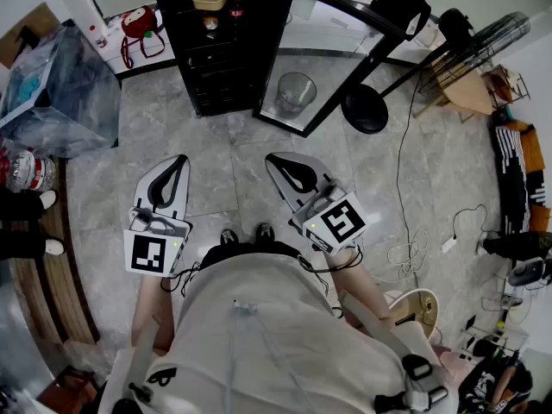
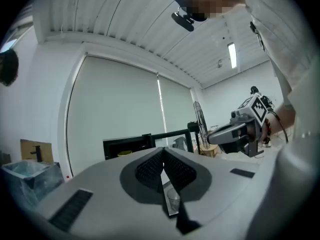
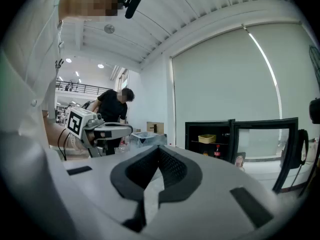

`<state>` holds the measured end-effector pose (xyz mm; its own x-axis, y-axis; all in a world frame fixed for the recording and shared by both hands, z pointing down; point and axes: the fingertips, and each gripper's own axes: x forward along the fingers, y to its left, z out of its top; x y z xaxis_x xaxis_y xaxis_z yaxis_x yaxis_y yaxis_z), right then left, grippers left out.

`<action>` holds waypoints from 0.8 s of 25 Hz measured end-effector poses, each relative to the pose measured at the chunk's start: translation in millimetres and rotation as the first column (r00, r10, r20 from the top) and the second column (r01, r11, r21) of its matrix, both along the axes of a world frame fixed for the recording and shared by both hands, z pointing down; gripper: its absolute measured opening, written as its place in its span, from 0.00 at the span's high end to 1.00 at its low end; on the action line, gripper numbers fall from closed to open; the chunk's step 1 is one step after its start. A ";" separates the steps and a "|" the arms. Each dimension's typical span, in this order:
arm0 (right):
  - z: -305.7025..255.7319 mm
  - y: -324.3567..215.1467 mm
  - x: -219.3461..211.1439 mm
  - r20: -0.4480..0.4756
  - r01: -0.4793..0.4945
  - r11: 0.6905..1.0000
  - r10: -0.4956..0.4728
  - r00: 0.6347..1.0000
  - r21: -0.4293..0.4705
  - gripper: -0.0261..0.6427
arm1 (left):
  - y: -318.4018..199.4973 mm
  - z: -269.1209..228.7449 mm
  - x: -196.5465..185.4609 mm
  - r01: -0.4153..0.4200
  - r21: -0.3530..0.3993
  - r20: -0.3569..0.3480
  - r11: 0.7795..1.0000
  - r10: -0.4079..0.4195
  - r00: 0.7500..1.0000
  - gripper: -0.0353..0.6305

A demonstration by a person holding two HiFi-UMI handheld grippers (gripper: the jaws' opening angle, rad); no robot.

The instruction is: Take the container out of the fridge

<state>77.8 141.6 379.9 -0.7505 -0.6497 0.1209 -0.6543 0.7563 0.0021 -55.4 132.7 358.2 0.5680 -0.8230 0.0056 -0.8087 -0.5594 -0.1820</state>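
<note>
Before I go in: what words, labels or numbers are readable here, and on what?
No readable text anywhere.
Marker cubes, left and right: square patterns only, no letters.
Red bottle in the fridge: label too small to read.
Bottles at the head view's left edge: labels blurred.

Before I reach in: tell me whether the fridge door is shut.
No, the door stands swung open and the container inside shows.

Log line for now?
fridge: open | container: top shelf, untouched | left gripper: shut, empty | right gripper: shut, empty
</note>
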 end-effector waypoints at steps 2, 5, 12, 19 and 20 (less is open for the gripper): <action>-0.7 -1.0 0.1 0.002 0.001 1.000 -0.001 1.000 -0.002 0.94 | -1.1 -0.8 0.2 0.000 0.004 -0.001 1.000 0.000 1.000 0.93; -1.2 -1.8 -0.1 0.003 0.004 1.000 -0.004 1.000 -0.002 0.94 | -1.4 -0.6 0.2 -0.004 0.009 -0.008 1.000 0.004 1.000 0.93; 2.1 -3.0 -4.3 0.013 0.024 0.999 -0.024 1.000 -0.029 0.94 | -1.2 5.6 -0.7 -0.004 -0.032 -0.017 0.999 0.003 1.000 0.93; 4.3 -3.1 -2.4 0.011 0.019 0.999 -0.019 1.000 -0.032 0.94 | -1.9 3.4 -1.3 0.004 -0.002 -0.015 1.000 -0.004 1.000 0.93; 4.6 -3.3 -1.4 0.010 0.019 0.999 -0.018 1.000 -0.034 0.94 | -1.3 4.6 0.4 0.001 -0.011 -0.013 1.000 -0.001 1.000 0.93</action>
